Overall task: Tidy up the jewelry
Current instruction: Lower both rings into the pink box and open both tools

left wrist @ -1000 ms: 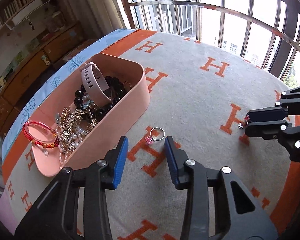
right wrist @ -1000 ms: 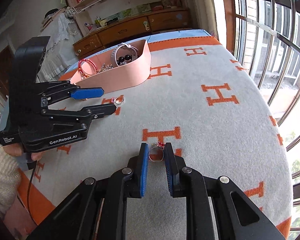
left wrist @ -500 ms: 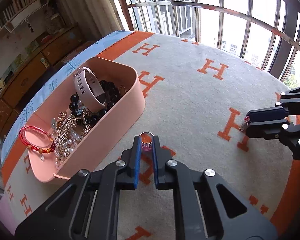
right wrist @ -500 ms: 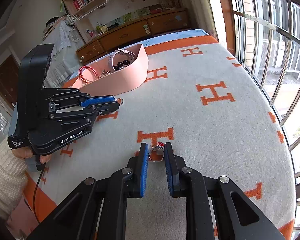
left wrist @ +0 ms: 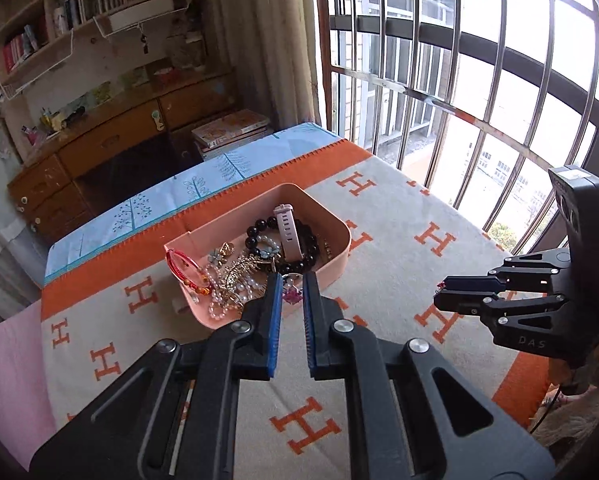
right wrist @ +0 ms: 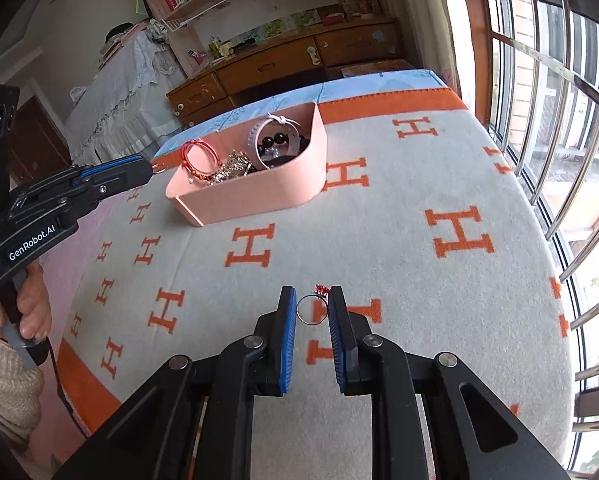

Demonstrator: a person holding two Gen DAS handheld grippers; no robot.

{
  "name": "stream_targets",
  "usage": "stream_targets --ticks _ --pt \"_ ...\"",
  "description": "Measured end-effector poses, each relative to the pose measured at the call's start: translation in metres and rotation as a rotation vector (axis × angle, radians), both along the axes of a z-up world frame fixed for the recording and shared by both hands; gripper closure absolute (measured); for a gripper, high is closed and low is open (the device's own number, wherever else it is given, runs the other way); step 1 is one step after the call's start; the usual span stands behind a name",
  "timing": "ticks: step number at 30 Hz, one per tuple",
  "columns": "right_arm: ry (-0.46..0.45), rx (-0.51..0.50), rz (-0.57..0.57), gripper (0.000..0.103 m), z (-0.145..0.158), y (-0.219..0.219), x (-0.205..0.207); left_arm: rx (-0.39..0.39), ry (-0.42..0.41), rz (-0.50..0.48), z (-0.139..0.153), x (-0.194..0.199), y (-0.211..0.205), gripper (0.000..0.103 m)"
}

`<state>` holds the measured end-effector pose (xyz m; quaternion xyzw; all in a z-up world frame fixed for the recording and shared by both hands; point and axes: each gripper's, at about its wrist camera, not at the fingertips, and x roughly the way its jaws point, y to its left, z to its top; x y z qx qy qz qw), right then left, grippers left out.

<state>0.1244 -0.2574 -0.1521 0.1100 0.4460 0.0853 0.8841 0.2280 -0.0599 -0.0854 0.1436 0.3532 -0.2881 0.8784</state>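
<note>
You have two rings in play: your left gripper (left wrist: pixel 290 294) pinches one ring with a pink stone (left wrist: pixel 291 291) in the air near the one pink tray (left wrist: pixel 339 258). Your right gripper (right wrist: pixel 312 309) is closed on the second ring with a red stone (right wrist: pixel 313 307), over the H-patterned blanket (right wrist: pixel 399 220).

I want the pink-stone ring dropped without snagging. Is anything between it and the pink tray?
Nothing visible blocks it. The left hand-held gripper holds the pink-stone ring raised near the pink tray's near wall, the open top just beyond. The tray is already crowded there with pearl strands and a black bead bracelet.
</note>
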Motion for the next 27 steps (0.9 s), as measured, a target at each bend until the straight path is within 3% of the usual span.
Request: stream_targets --ticks 6,12,17,24,27 --pt "-0.125 -0.004 0.080 0.087 0.083 0.023 0.058 -0.034 0.015 0.064 0.060 0.037 0.011 0.095" --pt "-0.103 0.044 0.114 0.087 0.125 0.039 0.137 -0.070 0.156 0.164 0.074 0.103 0.018 0.095" --pt "-0.005 0.029 0.116 0.087 0.118 0.054 0.200 -0.059 0.215 0.231 0.055 0.142 0.023 0.095" --pt "0.147 -0.026 0.095 0.085 0.053 0.063 0.250 -0.015 0.283 0.267 0.014 0.166 0.019 0.093" --pt "0.163 -0.027 0.076 0.079 0.039 0.058 0.255 0.023 0.294 0.289 0.003 0.167 0.020 0.093"
